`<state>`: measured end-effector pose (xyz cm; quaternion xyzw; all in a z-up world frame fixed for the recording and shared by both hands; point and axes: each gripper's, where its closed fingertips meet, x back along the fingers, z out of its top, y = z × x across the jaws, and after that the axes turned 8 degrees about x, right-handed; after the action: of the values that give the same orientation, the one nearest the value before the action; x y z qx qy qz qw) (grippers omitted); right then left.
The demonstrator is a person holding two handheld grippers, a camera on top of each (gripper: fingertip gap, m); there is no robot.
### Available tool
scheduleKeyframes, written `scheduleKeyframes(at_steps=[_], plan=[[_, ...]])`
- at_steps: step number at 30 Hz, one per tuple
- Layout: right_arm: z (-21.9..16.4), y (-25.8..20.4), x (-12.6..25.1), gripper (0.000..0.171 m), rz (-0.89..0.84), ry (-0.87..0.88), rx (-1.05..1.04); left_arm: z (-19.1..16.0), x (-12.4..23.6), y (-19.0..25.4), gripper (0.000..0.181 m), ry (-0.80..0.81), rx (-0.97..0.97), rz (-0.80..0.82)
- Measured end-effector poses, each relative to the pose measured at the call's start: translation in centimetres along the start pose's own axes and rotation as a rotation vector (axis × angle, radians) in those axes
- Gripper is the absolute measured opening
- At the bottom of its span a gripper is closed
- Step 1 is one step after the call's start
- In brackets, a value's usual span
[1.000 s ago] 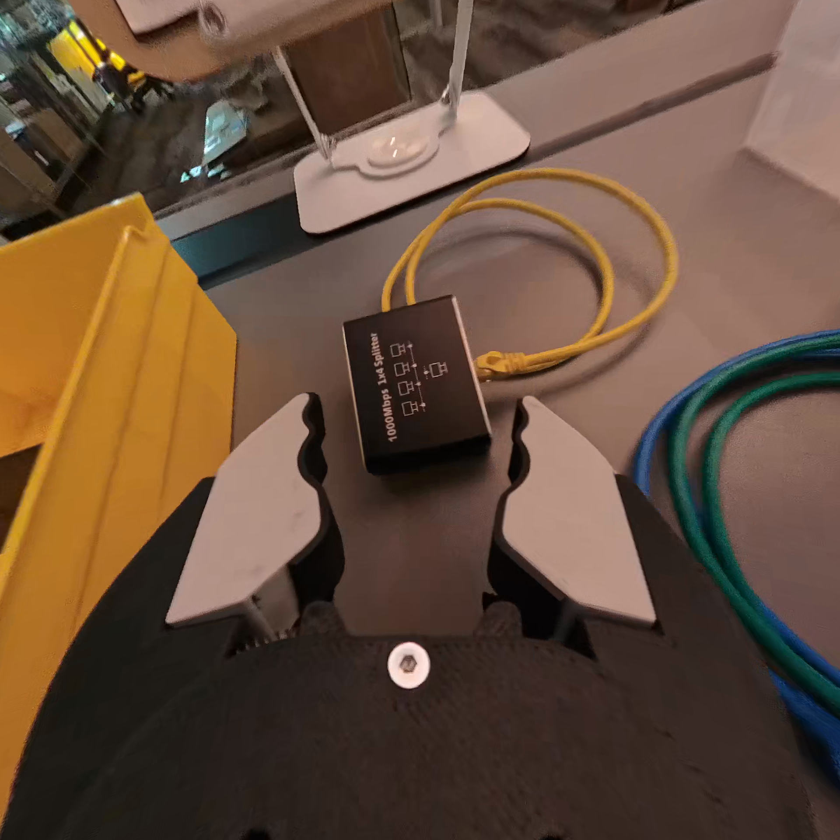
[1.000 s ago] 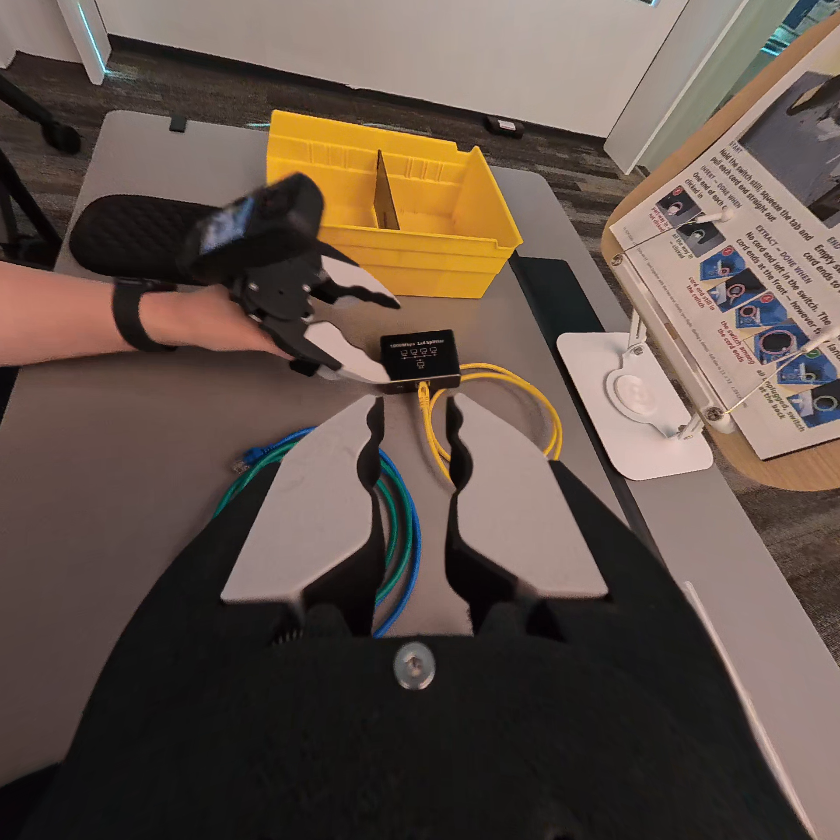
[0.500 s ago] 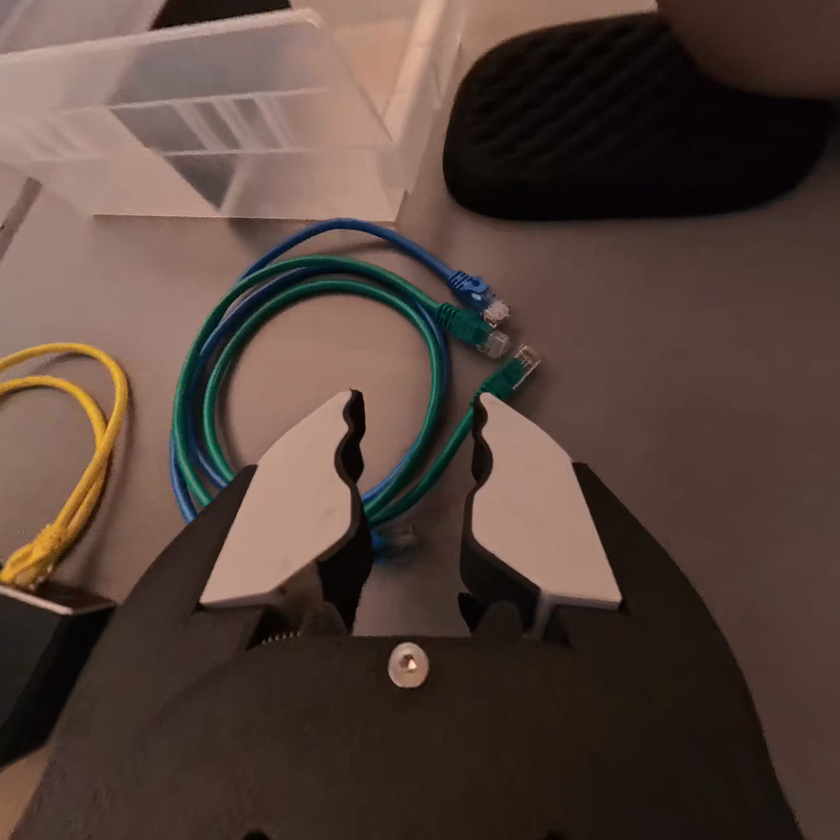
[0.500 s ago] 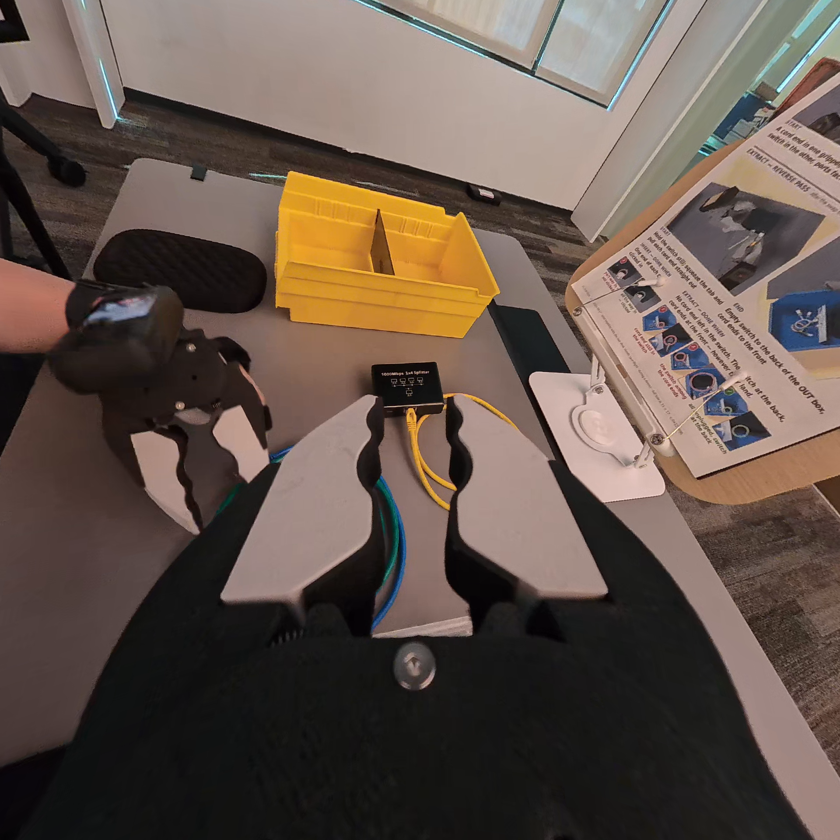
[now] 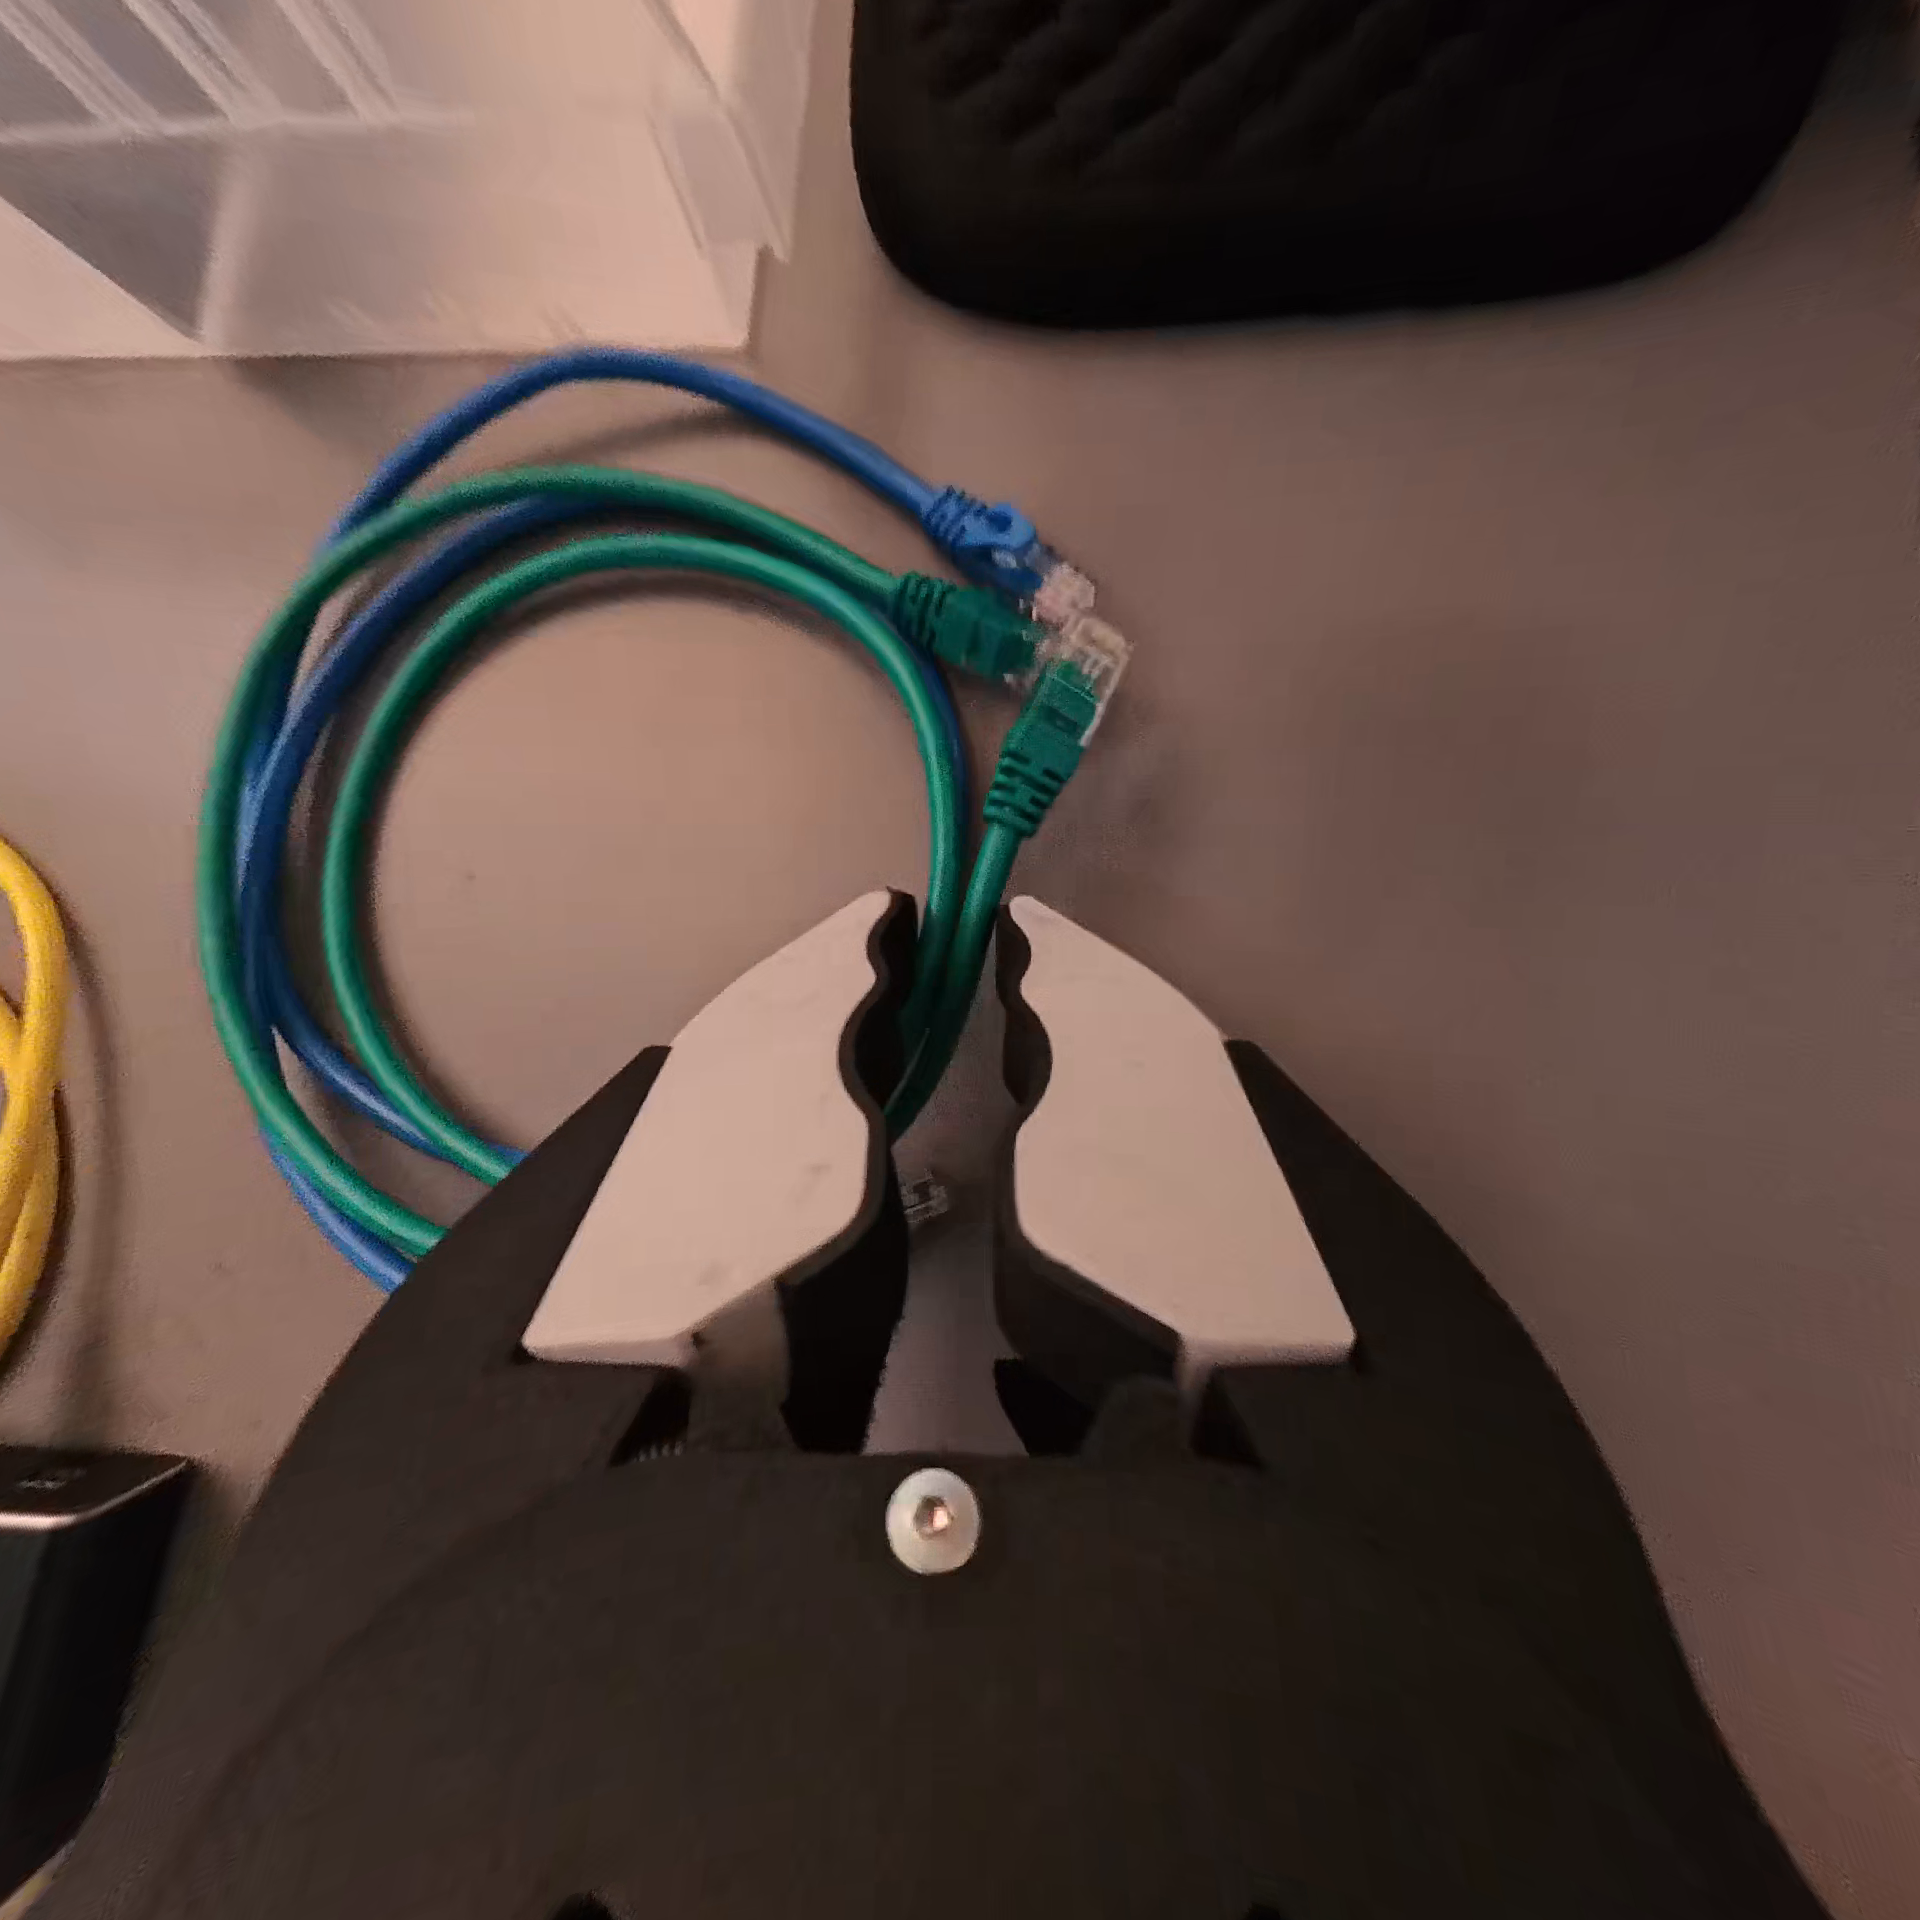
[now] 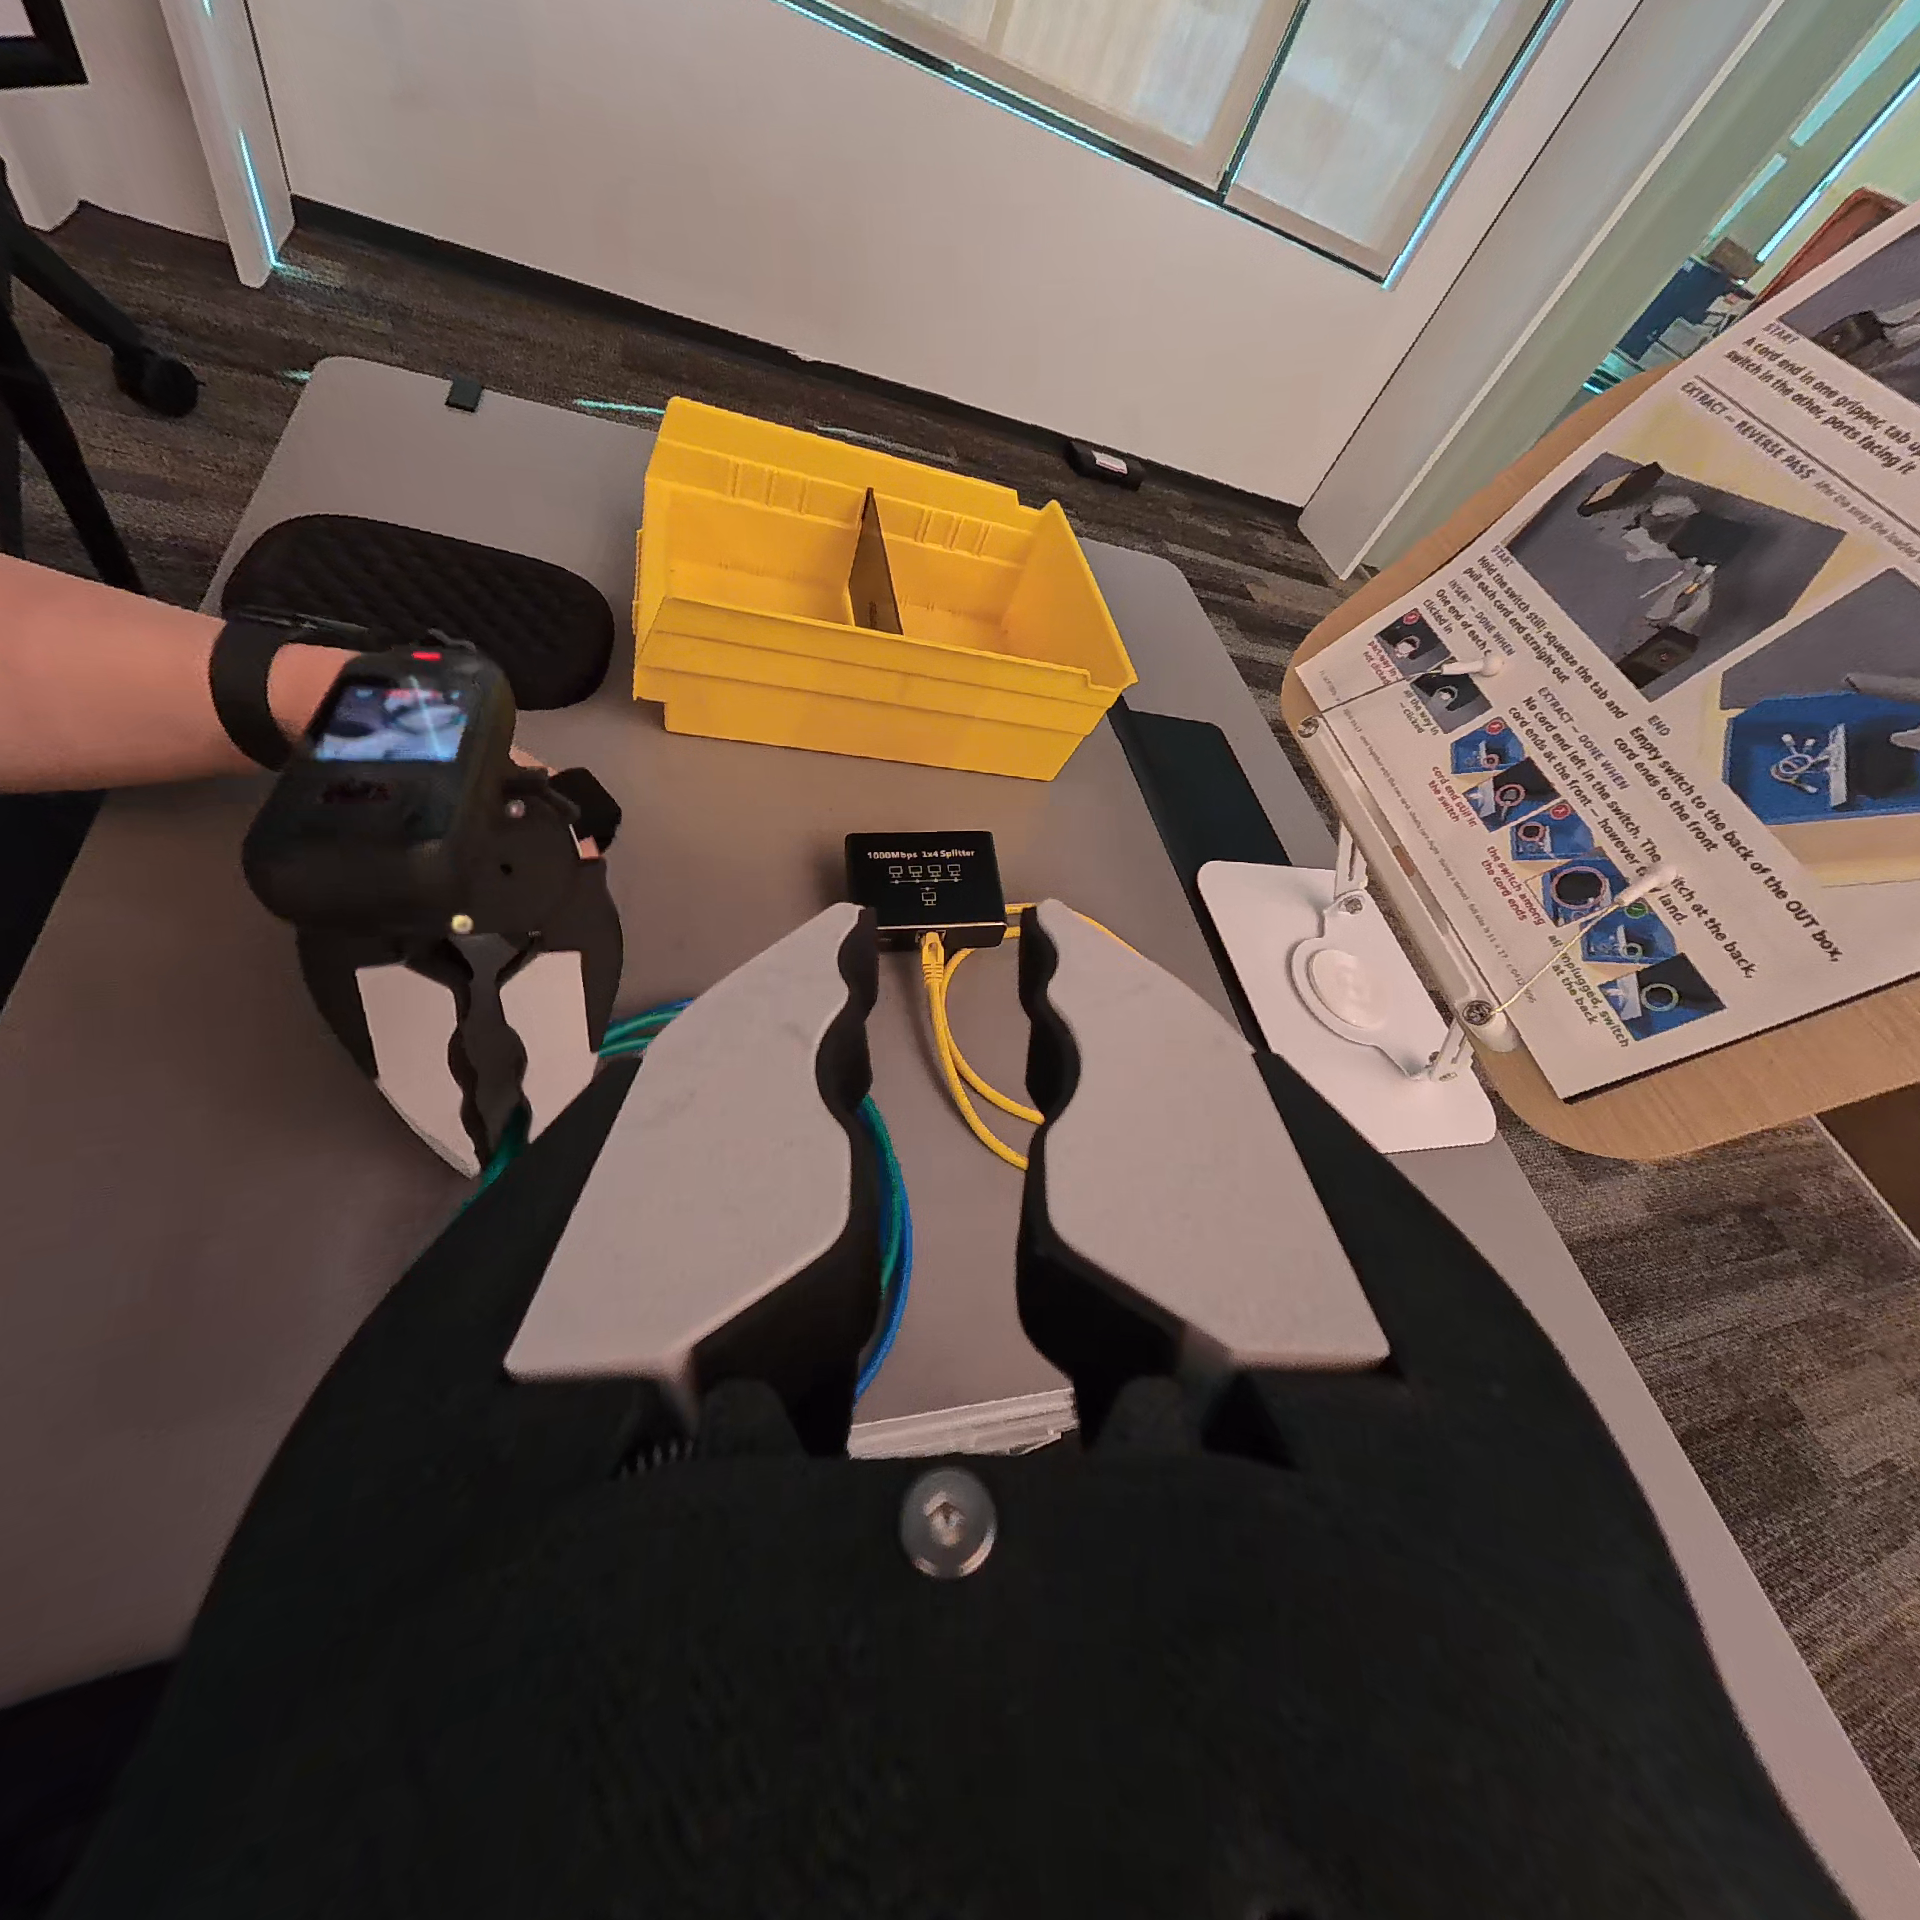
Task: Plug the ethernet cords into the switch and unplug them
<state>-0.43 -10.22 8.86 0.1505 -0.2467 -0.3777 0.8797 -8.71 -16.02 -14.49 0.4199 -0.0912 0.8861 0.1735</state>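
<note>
The black switch [image 6: 925, 878] lies mid-table with a yellow cord [image 6: 956, 1039] plugged into its near face; a corner of the switch also shows in the left wrist view [image 5: 62, 1538]. A green cord [image 5: 582, 561] and a blue cord [image 5: 665, 379] lie coiled together beside it, with their plugs clustered at the right of the coil. My left gripper [image 5: 954, 914] is shut on the green cord, a little behind one green plug [image 5: 1044, 748]. It also shows in the right wrist view [image 6: 478, 1049]. My right gripper [image 6: 940, 920] is open and empty, held above the table with the switch beyond its tips.
A yellow divided bin [image 6: 862, 665] stands behind the switch. A black pad [image 6: 416, 603] lies at the far left. An instruction sheet [image 6: 1621, 748] on a white stand [image 6: 1340, 997] sits at the right edge. A clear bin [image 5: 364, 156] lies beyond the coil.
My left gripper swung from the switch over to the coiled cords, came down and closed on the green cord. My right gripper stayed open and drew back slightly.
</note>
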Motion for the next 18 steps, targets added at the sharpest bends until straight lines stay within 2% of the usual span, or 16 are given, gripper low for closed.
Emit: scheduleKeyframes(at_steps=[5, 8, 11, 14, 18], plan=[[0.1, -0.2, -0.4, 0.027, 0.006, -0.009, 0.014, 3.2, 3.6, -1.8, 0.012, 0.256, 0.158, 0.042], [0.0, -0.5, -1.0, 0.026, 0.020, -0.014, 0.025, 5.3, 7.5, -3.9, 0.005, 0.494, 0.332, 0.063], [0.0, -0.6, -2.1, 0.027, 0.035, -0.008, 0.030, 7.2, 12.5, -5.2, 0.005, 0.775, 0.497, -0.006], [0.4, -1.1, -3.5, 0.027, 0.074, 0.022, 0.011, 7.6, 16.4, -5.9, 0.005, 0.971, 0.600, -0.071], [2.0, -2.2, -5.5, 0.027, 0.144, 0.113, -0.060, 7.3, 19.7, -6.6, 0.005, 1.133, 0.677, -0.025]])
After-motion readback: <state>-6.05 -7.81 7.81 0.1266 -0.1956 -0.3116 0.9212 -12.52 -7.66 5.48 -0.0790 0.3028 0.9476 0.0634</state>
